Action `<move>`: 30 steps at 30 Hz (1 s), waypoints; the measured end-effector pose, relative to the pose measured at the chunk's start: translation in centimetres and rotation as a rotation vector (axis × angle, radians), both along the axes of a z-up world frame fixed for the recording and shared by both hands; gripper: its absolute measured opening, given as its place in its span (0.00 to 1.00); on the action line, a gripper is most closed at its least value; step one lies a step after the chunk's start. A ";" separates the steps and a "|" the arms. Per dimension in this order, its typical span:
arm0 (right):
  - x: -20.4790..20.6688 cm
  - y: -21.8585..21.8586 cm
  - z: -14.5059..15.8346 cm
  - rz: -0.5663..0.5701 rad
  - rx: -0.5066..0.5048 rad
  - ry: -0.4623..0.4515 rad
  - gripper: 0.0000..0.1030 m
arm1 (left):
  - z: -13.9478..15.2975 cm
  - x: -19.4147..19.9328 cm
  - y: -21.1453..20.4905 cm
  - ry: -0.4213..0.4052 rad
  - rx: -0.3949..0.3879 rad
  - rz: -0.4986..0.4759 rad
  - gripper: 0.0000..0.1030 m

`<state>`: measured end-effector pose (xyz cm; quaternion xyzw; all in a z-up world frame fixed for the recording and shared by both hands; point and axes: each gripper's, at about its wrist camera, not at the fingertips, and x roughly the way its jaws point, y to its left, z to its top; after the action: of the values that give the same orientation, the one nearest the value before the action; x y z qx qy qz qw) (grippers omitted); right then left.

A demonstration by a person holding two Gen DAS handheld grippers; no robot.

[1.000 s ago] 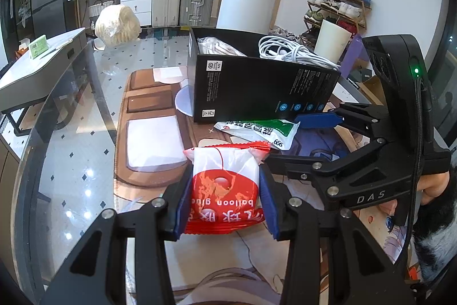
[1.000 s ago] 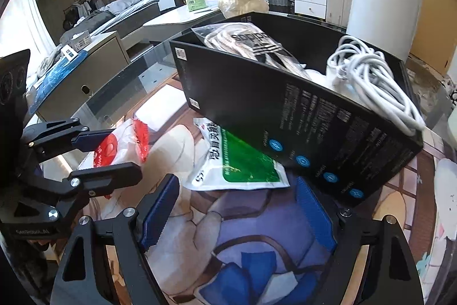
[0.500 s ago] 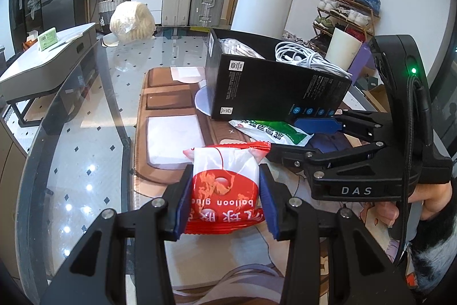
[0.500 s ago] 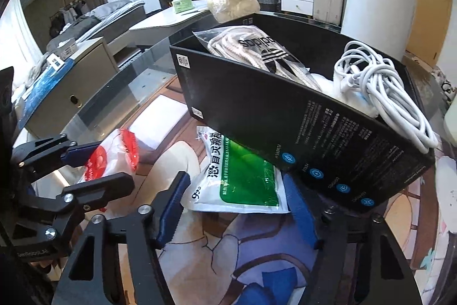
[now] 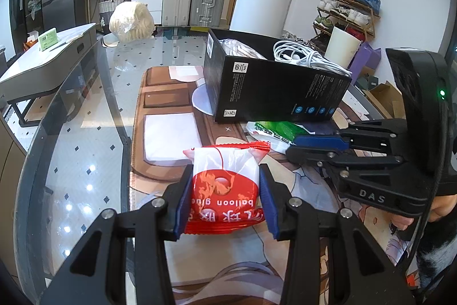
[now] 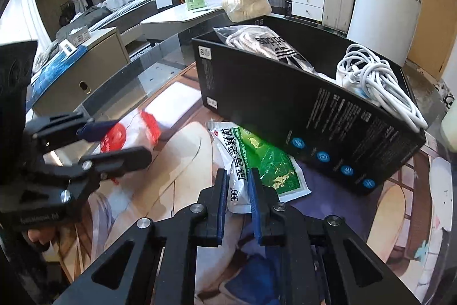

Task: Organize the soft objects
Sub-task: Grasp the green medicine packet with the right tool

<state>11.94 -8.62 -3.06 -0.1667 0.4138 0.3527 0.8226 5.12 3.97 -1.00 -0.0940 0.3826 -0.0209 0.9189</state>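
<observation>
From the left wrist view, the left claw [image 5: 225,197] pinches the red-and-white plastic balloon-glue packet [image 5: 224,185] by its sides above the counter [image 5: 85,150]; it looks light, soft and crinkly. From the right wrist view, the right claw [image 6: 238,192] has just closed on the white end of the green-and-white sachet [image 6: 257,165], which lies flat against the open black cardboard box [image 6: 300,116], probably limp and slippery.

- A black rectangular cardboard box [image 6: 311,116] is standing on the printed table mat [image 5: 285,262], farther back.
- A coiled white cable [image 6: 377,79] and a clear plastic bag of cloth [image 6: 262,43] are lying inside that box, side by side.
- A green-and-white plastic packet [image 6: 257,162] is lying just before the box.
- A red-and-white plastic pouch [image 5: 225,185] is sitting to the packet's left.
</observation>
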 end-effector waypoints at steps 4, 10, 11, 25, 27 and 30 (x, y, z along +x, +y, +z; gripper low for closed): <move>-0.4 -0.7 0.5 0.008 0.001 -0.012 0.14 | 0.0 0.0 -0.3 0.000 0.008 -0.005 0.40; -0.2 -2.0 1.4 0.003 -0.004 -0.056 0.50 | 0.2 0.0 -0.4 -0.004 0.014 -0.006 0.40; 0.0 -2.3 1.4 -0.007 -0.004 -0.055 0.52 | 0.2 0.0 -0.4 -0.004 0.016 -0.006 0.40; 1.1 -0.4 -0.4 0.084 0.020 0.051 0.77 | -0.1 0.4 0.0 0.012 0.009 -0.009 0.40; 1.0 0.0 -0.4 0.088 0.020 0.052 0.76 | -0.1 0.4 0.0 0.013 0.009 -0.007 0.41; 1.3 0.6 -0.5 0.066 0.012 0.047 0.76 | -0.1 0.4 0.3 0.017 -0.002 -0.006 0.41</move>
<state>13.23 -8.01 -3.55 -0.1670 0.4251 0.3857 0.8016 5.53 4.24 -1.15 -0.0941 0.3906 -0.0232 0.9155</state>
